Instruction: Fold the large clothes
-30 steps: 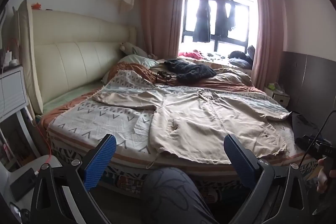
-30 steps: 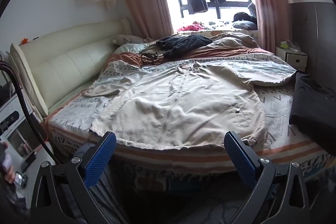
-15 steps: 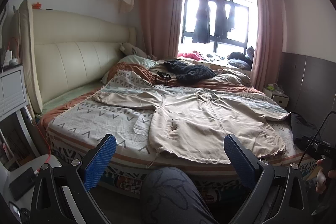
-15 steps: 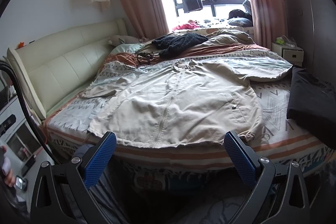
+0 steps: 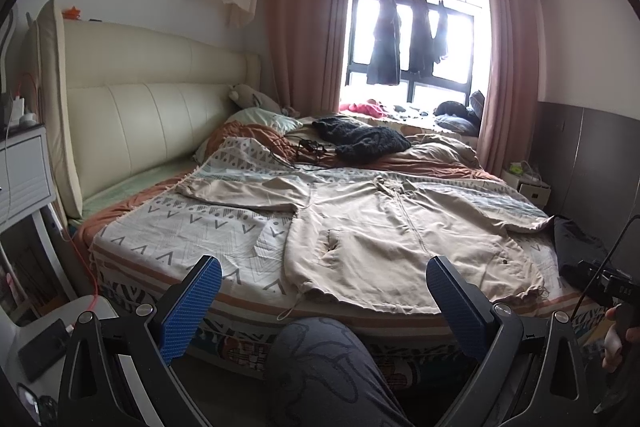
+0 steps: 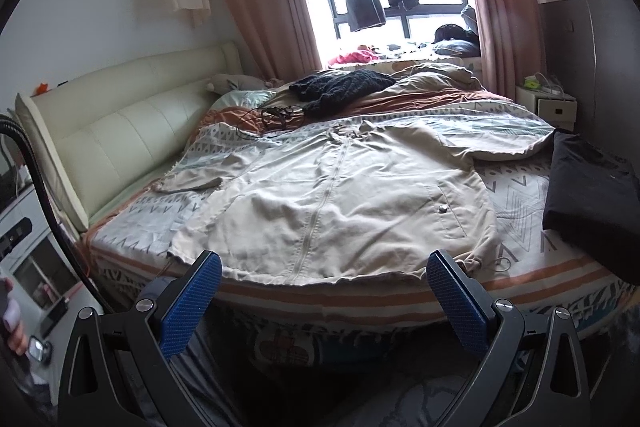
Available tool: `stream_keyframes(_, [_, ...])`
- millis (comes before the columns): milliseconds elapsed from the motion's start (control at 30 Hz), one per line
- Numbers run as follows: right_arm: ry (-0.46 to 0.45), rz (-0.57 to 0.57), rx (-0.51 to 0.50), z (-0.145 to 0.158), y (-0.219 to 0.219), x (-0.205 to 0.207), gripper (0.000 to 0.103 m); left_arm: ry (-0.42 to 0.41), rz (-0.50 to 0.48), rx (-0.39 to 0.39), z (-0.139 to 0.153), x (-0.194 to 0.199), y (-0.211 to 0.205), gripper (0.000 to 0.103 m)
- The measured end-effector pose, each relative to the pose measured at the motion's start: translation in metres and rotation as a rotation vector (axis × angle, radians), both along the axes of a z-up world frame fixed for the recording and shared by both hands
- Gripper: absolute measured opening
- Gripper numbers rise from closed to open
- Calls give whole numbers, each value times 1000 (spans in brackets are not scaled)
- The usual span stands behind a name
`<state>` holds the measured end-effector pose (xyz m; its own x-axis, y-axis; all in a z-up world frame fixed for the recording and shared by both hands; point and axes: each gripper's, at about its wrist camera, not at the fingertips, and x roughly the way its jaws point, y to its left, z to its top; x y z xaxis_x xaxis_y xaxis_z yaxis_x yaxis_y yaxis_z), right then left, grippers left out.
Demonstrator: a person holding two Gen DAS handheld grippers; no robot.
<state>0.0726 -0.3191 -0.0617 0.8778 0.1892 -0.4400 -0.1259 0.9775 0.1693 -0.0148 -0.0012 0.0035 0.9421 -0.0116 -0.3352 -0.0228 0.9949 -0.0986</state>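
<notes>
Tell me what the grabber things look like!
Each hand-held gripper, left and right, has two black metal fingers with triangular cut-outs and silver bolts. Bumpy blue pads cover the tips. A black cable runs past the right one.

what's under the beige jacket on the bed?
The jacket lies flat, zip up, on a patterned blanket that shows all round it. Its hem reaches the bed's near edge. Anything beneath the jacket's body is covered; no bulge suggests an object.
</notes>
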Motion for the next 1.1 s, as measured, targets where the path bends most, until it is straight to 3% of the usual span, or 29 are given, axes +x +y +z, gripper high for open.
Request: stream_keyframes(1100, [33, 25, -22, 11, 41, -4, 103, 0, -4, 0, -5, -19, 12, 102])
